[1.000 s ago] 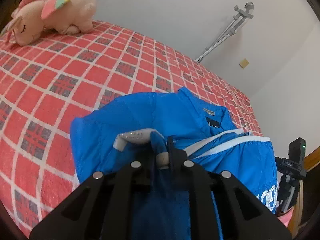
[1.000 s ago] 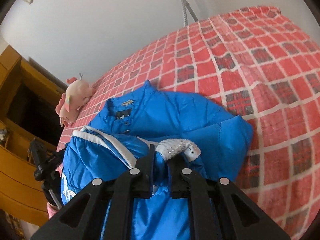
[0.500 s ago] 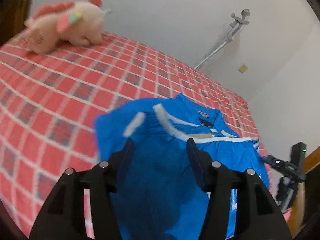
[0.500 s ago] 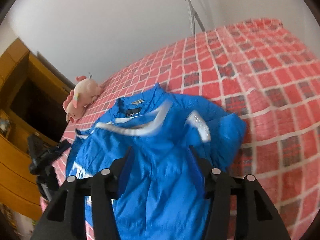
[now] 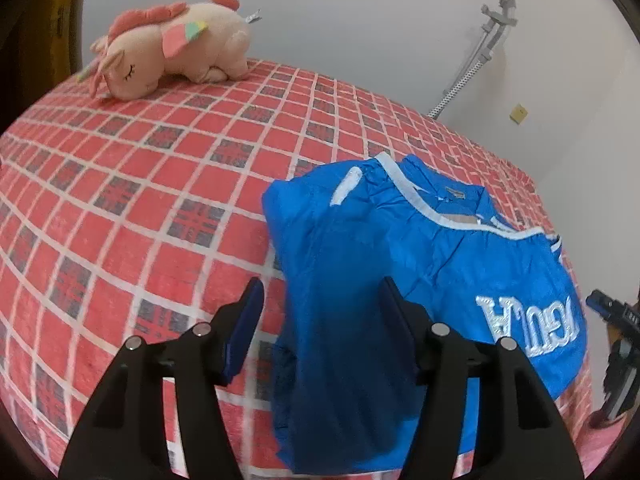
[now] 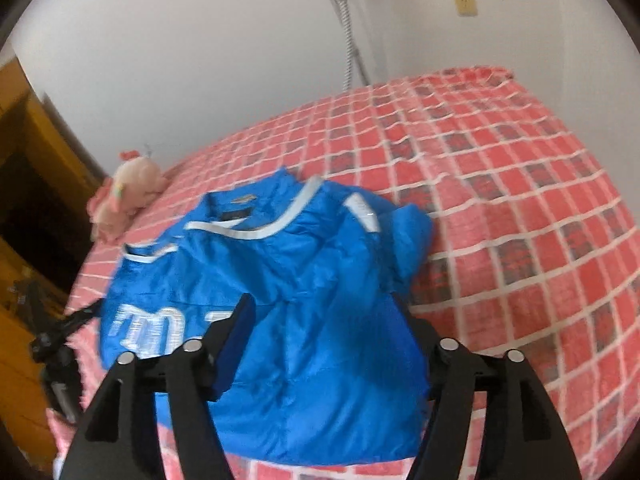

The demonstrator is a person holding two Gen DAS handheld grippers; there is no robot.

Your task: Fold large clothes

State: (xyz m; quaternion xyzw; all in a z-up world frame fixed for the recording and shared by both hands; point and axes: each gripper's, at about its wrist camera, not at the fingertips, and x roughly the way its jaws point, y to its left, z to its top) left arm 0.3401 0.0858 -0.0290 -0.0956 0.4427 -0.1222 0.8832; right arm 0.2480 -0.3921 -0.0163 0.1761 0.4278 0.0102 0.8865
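jacket (image 5: 400, 264) lies folded on bed (image 5: 160, 184); grippers opening, empty.

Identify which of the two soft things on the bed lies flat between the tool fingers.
The shiny blue padded jacket with white trim; the pink plush unicorn sits far off by the wall.

Even, soft indoor light; no glare. Strong fisheye bending, dark vignette corners. Right wrist view motion-blurred; left wrist view sharper, slightly soft near bottom.
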